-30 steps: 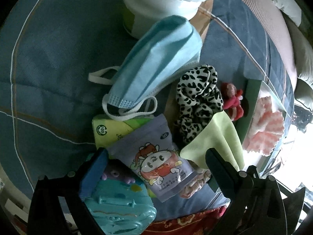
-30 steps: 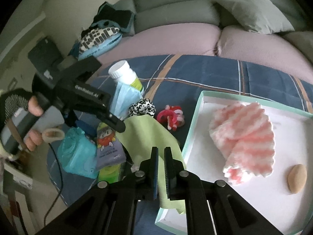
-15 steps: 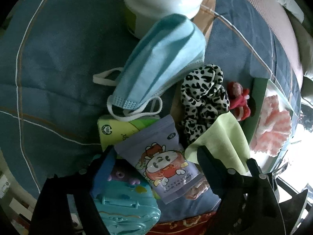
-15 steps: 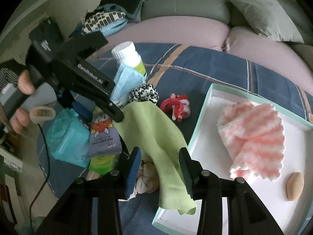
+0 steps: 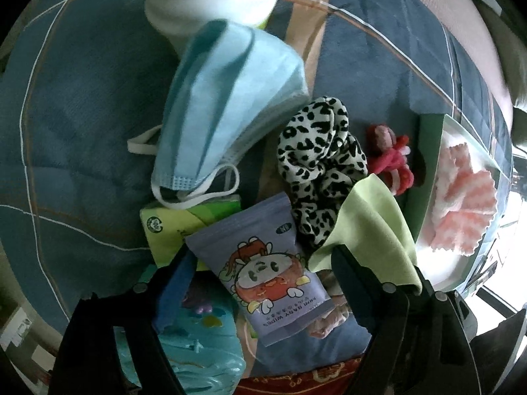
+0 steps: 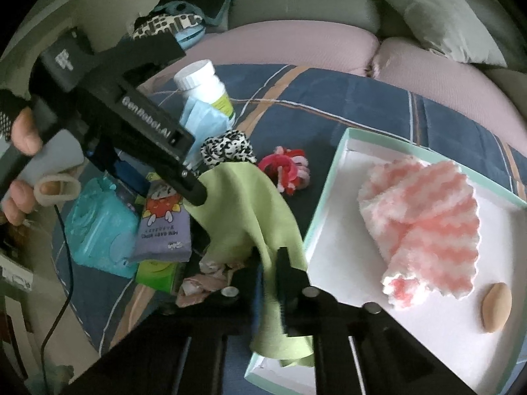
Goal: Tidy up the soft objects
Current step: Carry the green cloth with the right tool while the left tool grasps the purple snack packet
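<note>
The right gripper [image 6: 269,263] is pinching the light green cloth [image 6: 250,210], its jaws pressed together on a fold of the thin, smooth fabric. Ahead of the jaws the cloth is rising in a soft tent toward the leopard-print scrunchie [image 6: 227,146]; below them a loose tail is hanging over the near corner of the white tray [image 6: 332,177] with its pale teal rim. To the right of this gripper, inside the tray, a fluffy pink-and-white striped cloth [image 6: 425,227] is lying folded, with a small tan oval piece [image 6: 495,306] nearer the corner. Just ahead, between cloth and tray, a red-and-pink yarn toy [image 6: 286,168] is sitting on the dark blue plaid cover [image 6: 346,98].

The left gripper [image 5: 260,263] is hovering with its jaws spread wide over the pile, pinching nothing. Between its fingers a purple baby-wipes pouch [image 5: 266,263] with a cartoon face is lying flat; the green cloth's corner [image 5: 372,227] is touching the right finger. Beyond the pouch, a green tissue pack [image 5: 171,223] is peeking out, and farther ahead a pleated blue face mask [image 5: 227,98] is leaning against a white bottle [image 5: 210,3]. Under the left finger a teal plastic case [image 5: 197,355] is showing.
</note>
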Demonstrator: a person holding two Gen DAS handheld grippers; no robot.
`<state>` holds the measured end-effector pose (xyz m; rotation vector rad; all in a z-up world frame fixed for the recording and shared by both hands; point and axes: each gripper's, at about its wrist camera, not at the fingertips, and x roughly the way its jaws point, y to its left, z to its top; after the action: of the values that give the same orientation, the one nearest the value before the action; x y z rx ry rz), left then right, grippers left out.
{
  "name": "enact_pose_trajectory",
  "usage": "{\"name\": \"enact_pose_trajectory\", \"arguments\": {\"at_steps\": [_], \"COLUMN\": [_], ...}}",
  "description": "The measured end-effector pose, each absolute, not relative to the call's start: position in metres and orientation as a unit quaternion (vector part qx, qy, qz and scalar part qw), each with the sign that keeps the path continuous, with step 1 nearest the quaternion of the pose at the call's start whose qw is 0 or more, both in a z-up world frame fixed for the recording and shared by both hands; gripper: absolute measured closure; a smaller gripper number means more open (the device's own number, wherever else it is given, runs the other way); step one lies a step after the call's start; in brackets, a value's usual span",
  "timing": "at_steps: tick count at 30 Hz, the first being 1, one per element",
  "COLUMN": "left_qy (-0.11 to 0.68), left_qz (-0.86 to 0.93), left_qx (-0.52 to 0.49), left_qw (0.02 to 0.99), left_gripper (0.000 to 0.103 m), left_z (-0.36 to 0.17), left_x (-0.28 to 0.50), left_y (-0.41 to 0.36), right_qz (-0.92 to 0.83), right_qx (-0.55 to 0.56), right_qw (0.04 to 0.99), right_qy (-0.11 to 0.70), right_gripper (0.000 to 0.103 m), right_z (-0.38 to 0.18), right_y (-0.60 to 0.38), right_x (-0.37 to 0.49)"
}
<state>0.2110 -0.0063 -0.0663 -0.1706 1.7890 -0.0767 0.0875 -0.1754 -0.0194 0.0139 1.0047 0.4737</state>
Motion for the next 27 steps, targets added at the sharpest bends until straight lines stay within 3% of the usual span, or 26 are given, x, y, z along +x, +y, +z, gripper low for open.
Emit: {"name": "enact_pose_trajectory", "arguments": {"at_steps": [11,15,20,24,27], "left_qy": [0.775,0.773,0.768,0.761,0.758], "left_qz": [-0.032,-0.018,-0.007,0.003,-0.001], "left_qx": [-0.058,-0.033,-0.007,0.022,0.009], "left_qw": [0.628,0.634,0.64,0.648,0.652], "left_gripper": [0.019,0.03,0.033,0.056,0.066], "left_z": [-0.061,-0.061,-0.057,-0.052,-0.046], "left_x": [0.204,0.201,0.196,0.194,0.194], "left_y": [-0.014,-0.024,-0.044,-0.058,-0.059], "right_qz": [0.204,0.198,0.198,0.199,0.2], "right_qx": [0.051,0.059,0.069,0.072,0.075], "right_qw": [0.867,0.873,0.873,0.873,0.872], "right_qy": [0.452,0.442,0.439,0.44,0.44], "right_gripper": [0.099,0.099,0.099,0.099,0.099], "right_z": [-0.002,0.006,0.01,0.009,0.009], "right_y": [-0.199,-0.206,-0.211,-0.213,-0.216], "right_x": [0.083,0.082,0.081,0.08,0.08]}}
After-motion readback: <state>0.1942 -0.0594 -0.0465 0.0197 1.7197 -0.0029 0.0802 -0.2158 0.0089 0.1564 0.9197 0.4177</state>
